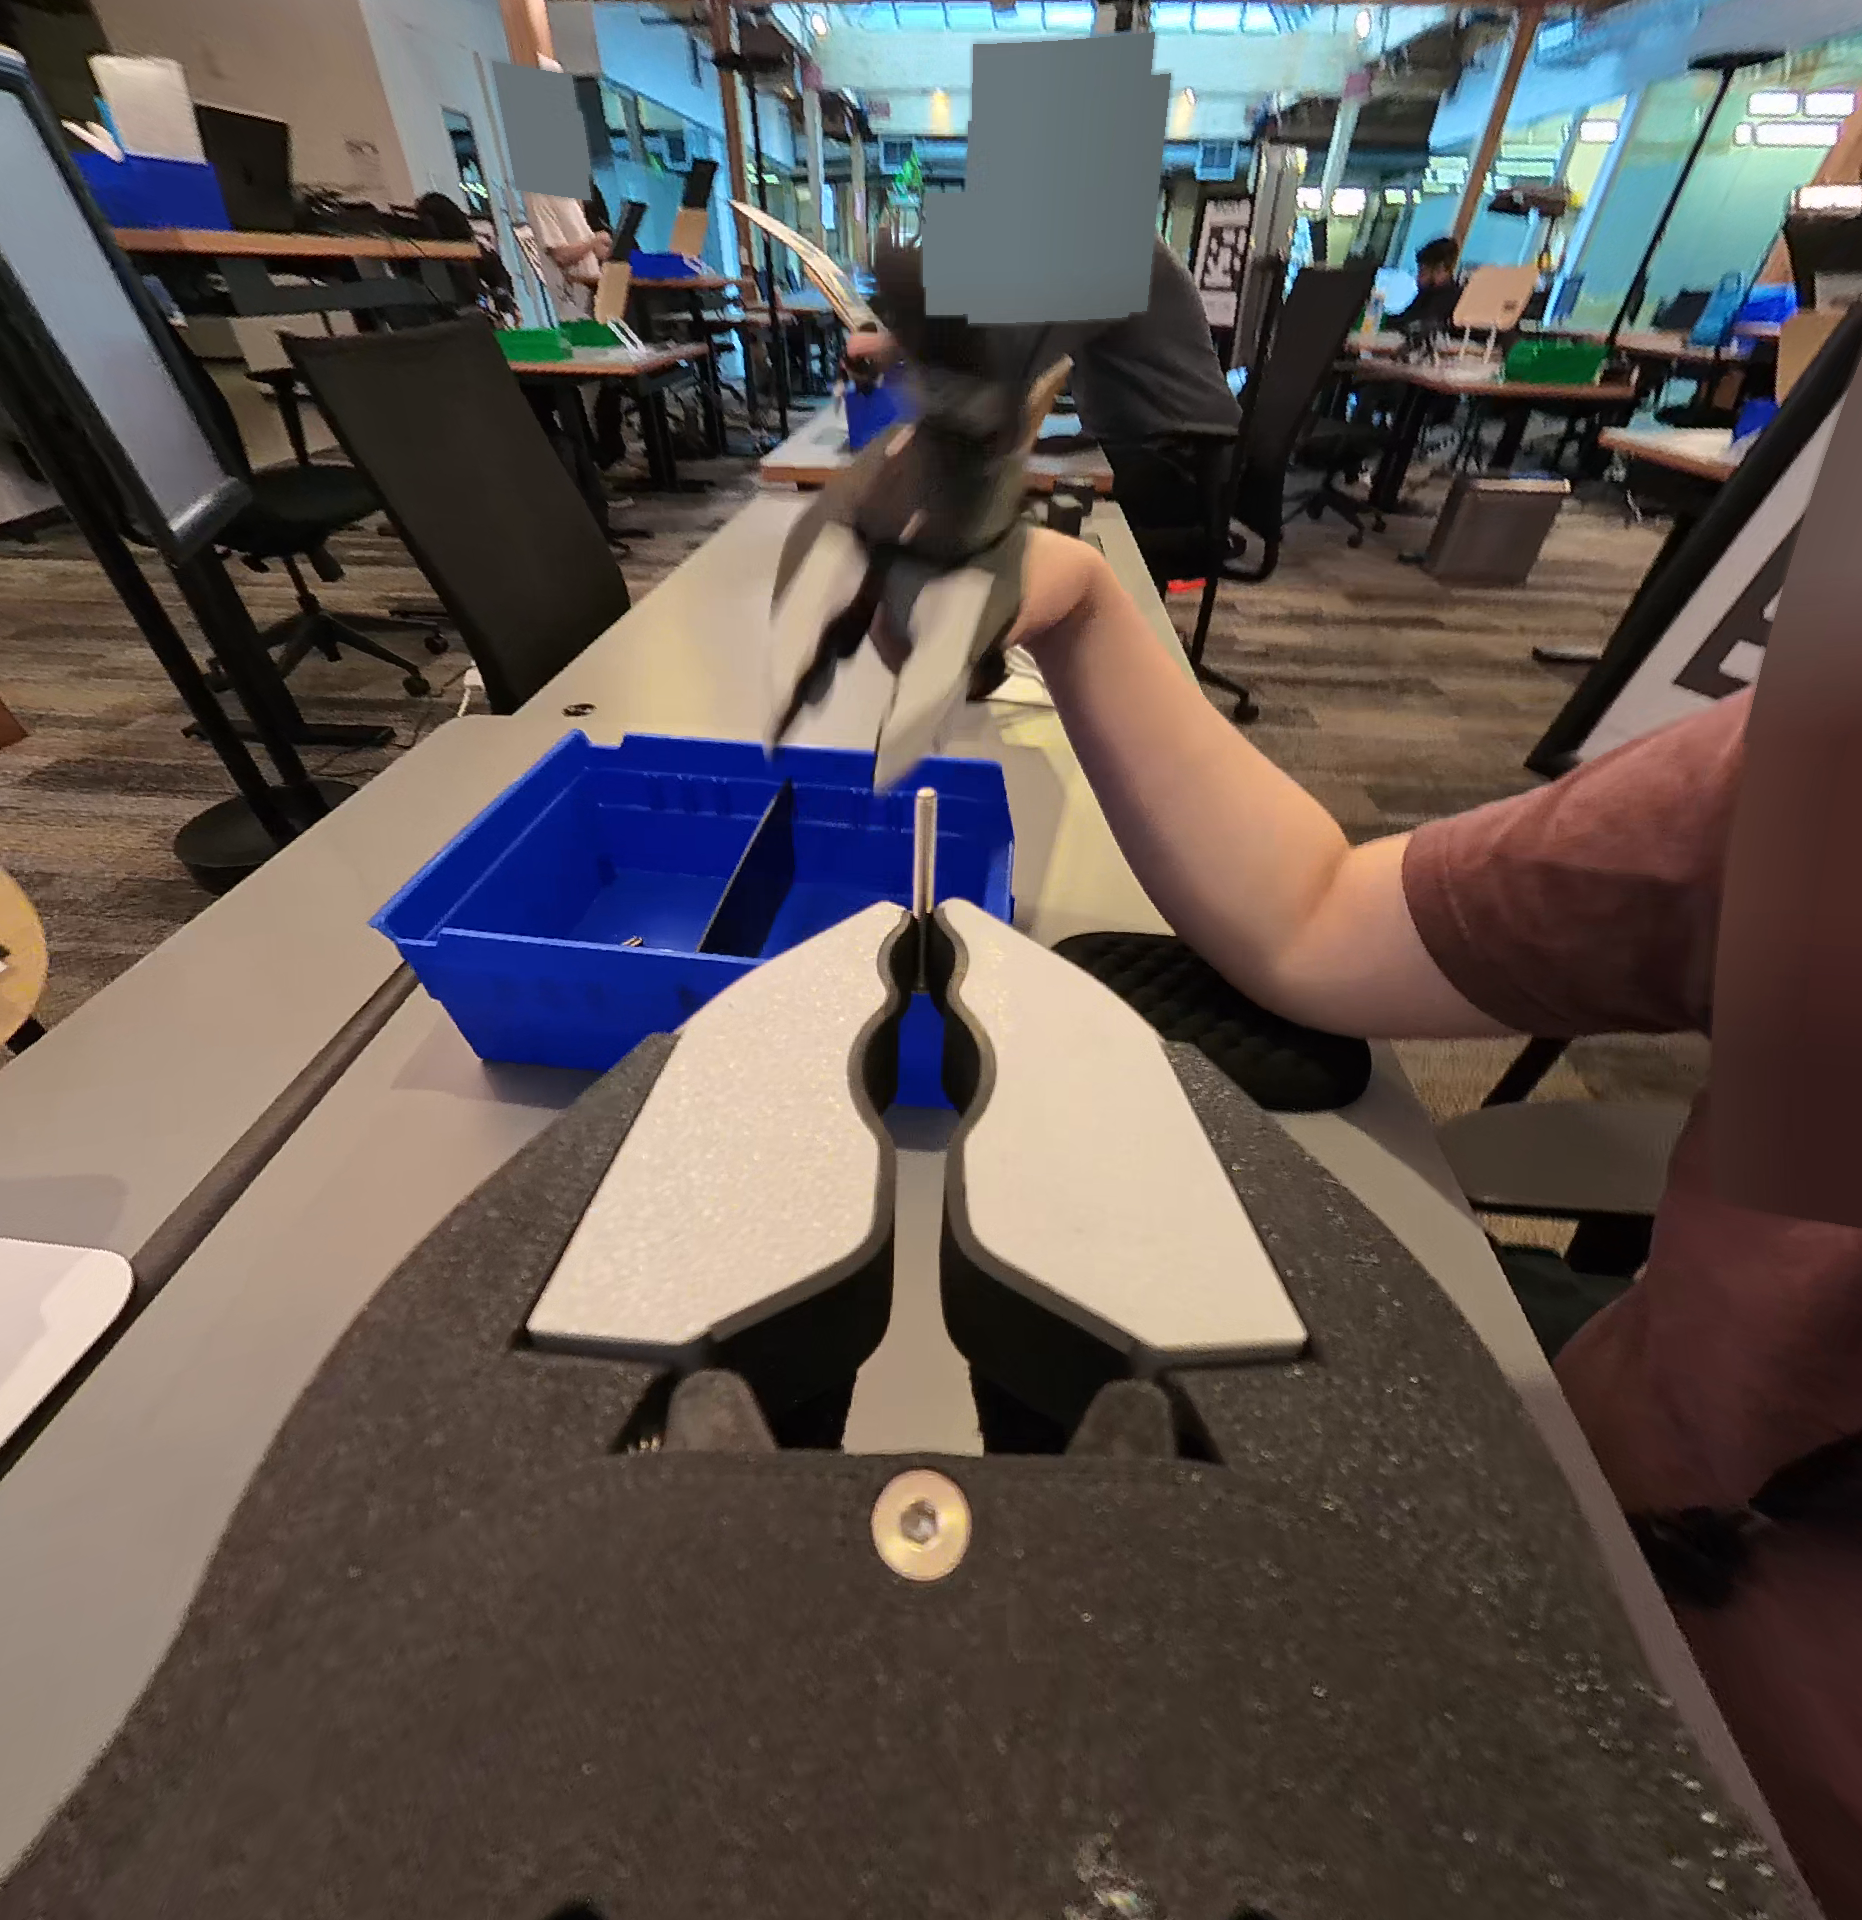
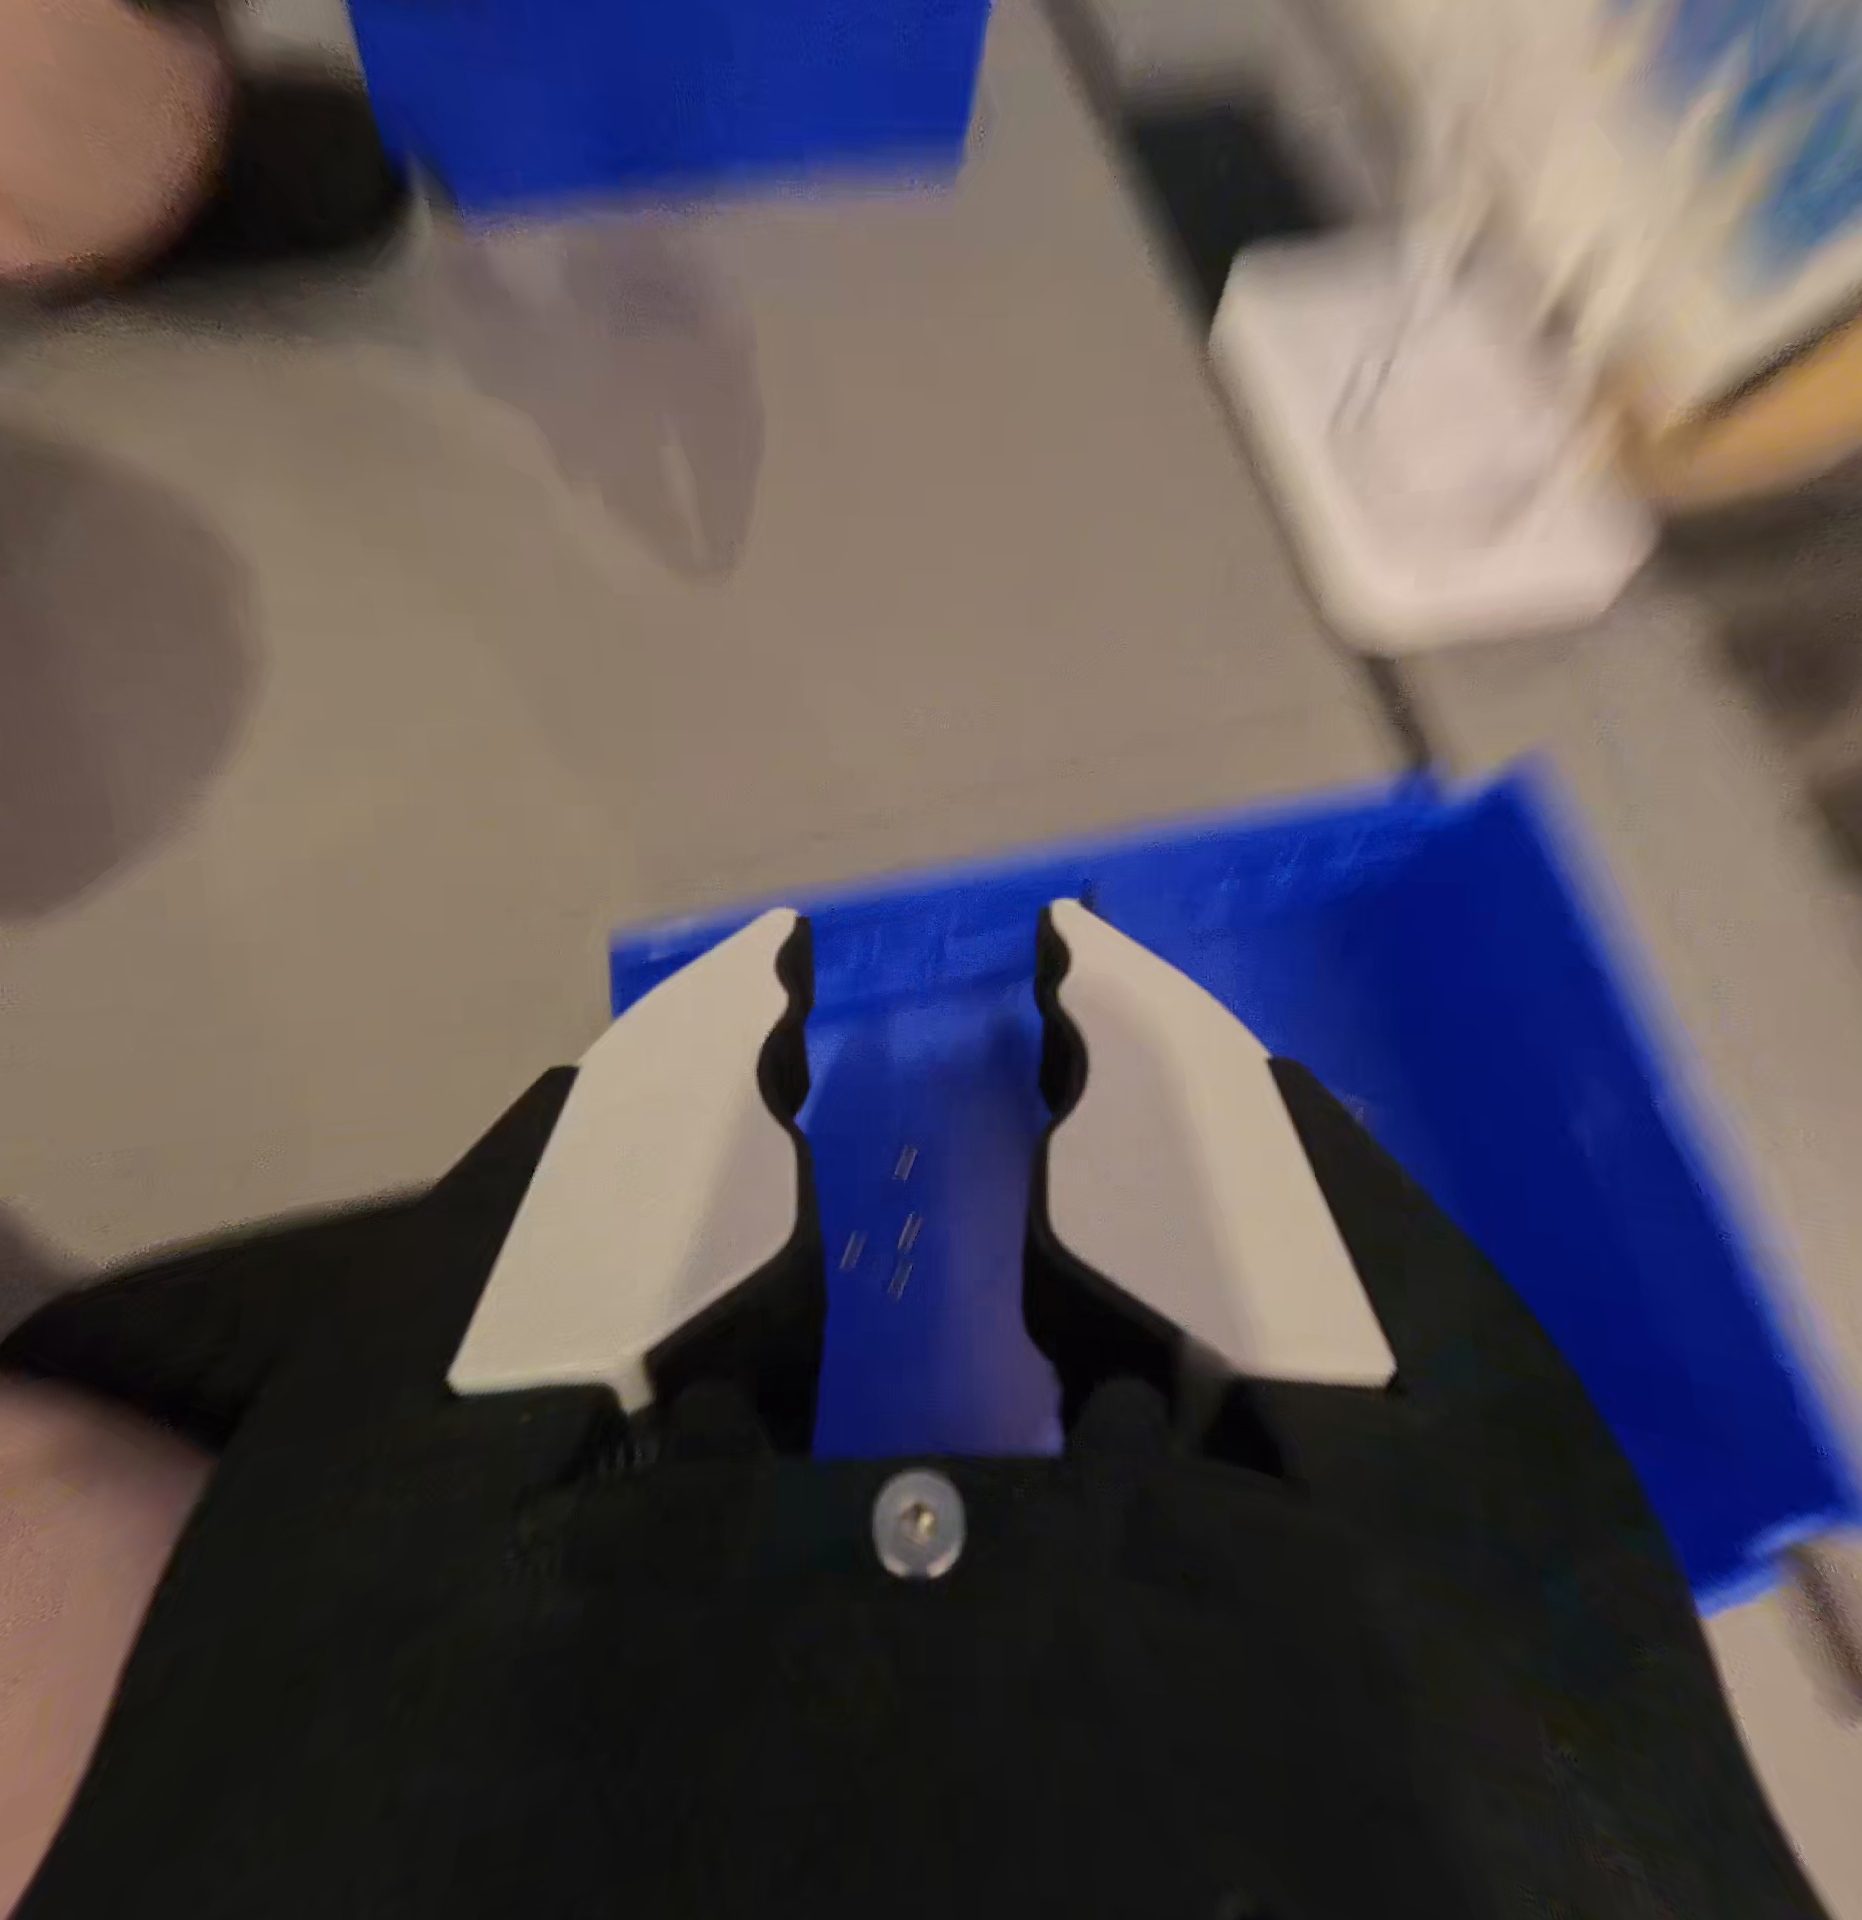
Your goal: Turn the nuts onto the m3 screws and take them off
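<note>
The left gripper [image 1: 922, 920] was clamped on one screw [image 1: 924, 852], held upright by its lower end above the near wall of the blue bin [image 1: 553, 997]. The right gripper [image 2: 919, 920] hovered over the bin with fingers apart and empty. Below it lay about four small nuts [image 2: 901, 1226] (motion blur makes the count uncertain). Judged light, hard and slippery, each nut would want pinching across its flats at the fingertips; the thin, stiff screw could twist in a loose grip.

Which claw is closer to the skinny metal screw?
Left. The left gripper is shut on the screw, which stands up from its tips. The right gripper is open, over the blue bin.
</note>
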`<state>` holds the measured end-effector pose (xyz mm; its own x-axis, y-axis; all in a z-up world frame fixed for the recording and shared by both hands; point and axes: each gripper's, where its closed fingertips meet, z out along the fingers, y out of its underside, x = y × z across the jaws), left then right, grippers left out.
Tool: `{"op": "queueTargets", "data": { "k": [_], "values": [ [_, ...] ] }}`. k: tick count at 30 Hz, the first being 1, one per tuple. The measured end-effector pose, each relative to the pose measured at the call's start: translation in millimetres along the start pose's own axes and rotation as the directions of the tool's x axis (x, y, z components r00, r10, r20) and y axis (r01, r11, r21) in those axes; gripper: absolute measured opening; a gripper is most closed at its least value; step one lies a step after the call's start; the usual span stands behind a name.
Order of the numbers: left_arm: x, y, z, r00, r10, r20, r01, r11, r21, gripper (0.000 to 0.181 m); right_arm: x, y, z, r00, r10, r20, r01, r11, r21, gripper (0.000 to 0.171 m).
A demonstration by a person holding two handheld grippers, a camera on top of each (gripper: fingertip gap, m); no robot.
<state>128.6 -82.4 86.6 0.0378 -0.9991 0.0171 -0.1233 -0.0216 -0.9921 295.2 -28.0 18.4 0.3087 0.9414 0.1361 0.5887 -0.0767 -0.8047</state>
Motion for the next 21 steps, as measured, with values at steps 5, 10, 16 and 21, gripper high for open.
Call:
{"op": "queueTargets", "data": {
  "k": [5,10,16,21],
  "values": [
    [-9.8,-1.7,-3.3,0.999,-0.047,0.027,0.046,0.998,0.031,0.001,-16.9,-147.6,-37.2,0.998,-0.019,-0.056,0.049,0.79,0.611,0.042],
    [-14.6,-2.6,-6.2,0.997,-0.074,0.033,0.073,0.996,0.047,0.002,-25.9,-196.7,-24.9,0.987,0.099,0.127,-0.16,0.507,0.847,0.012],
    [-17.4,-1.3,-7.4,0.996,-0.082,0.04,0.08,0.996,0.04,0.002,-62.2,-195.6,52.9,0.957,0.046,0.288,-0.238,0.694,0.68,0.022],
    [-16.0,0.9,-5.6,0.996,-0.078,0.032,0.077,0.997,0.028,0.002,-72.9,-190.3,75.4,0.94,0.047,0.339,-0.258,0.748,0.611,0.02]
  ]
}}
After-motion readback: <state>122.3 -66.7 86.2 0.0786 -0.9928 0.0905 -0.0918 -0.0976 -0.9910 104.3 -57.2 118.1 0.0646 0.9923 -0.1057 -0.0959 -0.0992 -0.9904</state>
